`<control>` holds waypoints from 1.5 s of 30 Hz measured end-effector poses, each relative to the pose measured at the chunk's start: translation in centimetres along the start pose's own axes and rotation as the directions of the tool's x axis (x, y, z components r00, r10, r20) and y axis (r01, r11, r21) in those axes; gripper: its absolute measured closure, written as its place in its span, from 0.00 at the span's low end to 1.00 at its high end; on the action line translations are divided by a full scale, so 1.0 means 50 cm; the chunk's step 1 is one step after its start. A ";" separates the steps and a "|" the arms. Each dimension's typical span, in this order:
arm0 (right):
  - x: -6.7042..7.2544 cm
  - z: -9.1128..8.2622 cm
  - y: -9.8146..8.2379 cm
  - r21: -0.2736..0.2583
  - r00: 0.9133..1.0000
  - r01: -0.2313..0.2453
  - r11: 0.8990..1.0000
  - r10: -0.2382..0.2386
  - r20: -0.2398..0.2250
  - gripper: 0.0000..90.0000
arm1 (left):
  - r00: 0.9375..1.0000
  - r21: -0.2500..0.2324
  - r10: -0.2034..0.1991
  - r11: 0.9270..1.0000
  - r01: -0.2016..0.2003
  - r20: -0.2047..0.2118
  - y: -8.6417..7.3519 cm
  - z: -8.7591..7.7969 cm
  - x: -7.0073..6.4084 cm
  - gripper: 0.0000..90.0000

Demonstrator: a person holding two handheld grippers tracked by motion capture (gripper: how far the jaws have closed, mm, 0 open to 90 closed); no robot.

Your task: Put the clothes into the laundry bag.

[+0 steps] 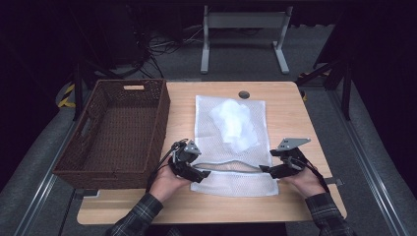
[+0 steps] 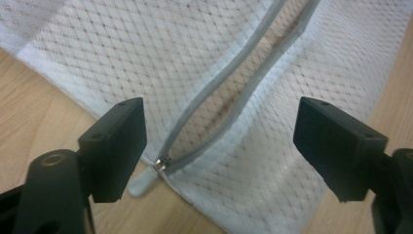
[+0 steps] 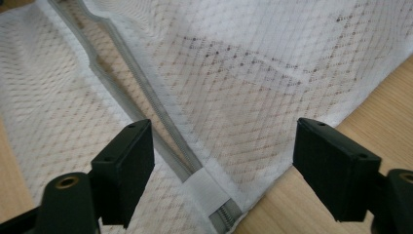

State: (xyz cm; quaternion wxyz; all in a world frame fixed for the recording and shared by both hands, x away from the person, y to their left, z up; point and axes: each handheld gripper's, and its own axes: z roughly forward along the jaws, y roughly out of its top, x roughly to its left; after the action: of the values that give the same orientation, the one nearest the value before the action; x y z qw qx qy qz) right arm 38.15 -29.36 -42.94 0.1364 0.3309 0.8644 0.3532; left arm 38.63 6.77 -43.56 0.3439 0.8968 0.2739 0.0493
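Mesh bag (image 1: 231, 142) zipper (image 2: 219, 122) lies beneath spread fingers (image 2: 117, 146) — untouched.

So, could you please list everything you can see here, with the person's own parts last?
table: one, light wood, centre.
mesh bag: one, white, flat on the table, a white bundle inside.
zipper: one, grey, open, along the bag's near end; slider at its left end.
basket: one, dark brown wicker, at the table's left edge.
metal stand: one, grey, on the floor beyond.
left tongs: one, black, open at the zipper's left end.
right tongs: one, black, open at its right end.
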 end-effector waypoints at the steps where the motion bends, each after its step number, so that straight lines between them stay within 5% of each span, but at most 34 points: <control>1: 0.002 -0.004 -0.003 -0.009 1.000 0.001 1.000 -0.001 -0.001 0.25 | 1.000 0.000 0.004 1.000 -0.004 0.000 -0.004 -0.001 -0.002 0.19; 11: 0.016 -0.033 -0.036 -0.017 0.999 0.017 1.000 -0.016 0.028 0.16 | 1.000 -0.037 0.030 0.999 -0.029 0.005 -0.045 -0.016 -0.028 0.07; 23: 0.023 -0.073 -0.097 -0.045 0.999 -0.009 0.999 0.011 0.051 0.09 | 0.999 -0.029 0.036 0.999 -0.036 -0.013 -0.096 -0.043 -0.040 0.06; 35: 0.029 -0.097 -0.142 -0.039 0.998 -0.007 0.999 0.010 0.060 0.07 | 0.998 -0.008 0.063 0.998 -0.063 -0.015 -0.120 -0.049 -0.051 0.04; 45: 0.027 -0.094 -0.139 -0.059 0.999 0.021 0.998 -0.019 0.032 0.06 | 0.998 -0.009 0.064 0.998 -0.064 -0.003 -0.117 -0.051 -0.049 0.04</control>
State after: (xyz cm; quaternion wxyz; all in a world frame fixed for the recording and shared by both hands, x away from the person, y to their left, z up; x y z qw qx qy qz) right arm 31.61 -34.61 -44.47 0.1631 0.3236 0.8546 0.3720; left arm 33.20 10.57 -45.15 0.3458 0.9034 0.2455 0.0628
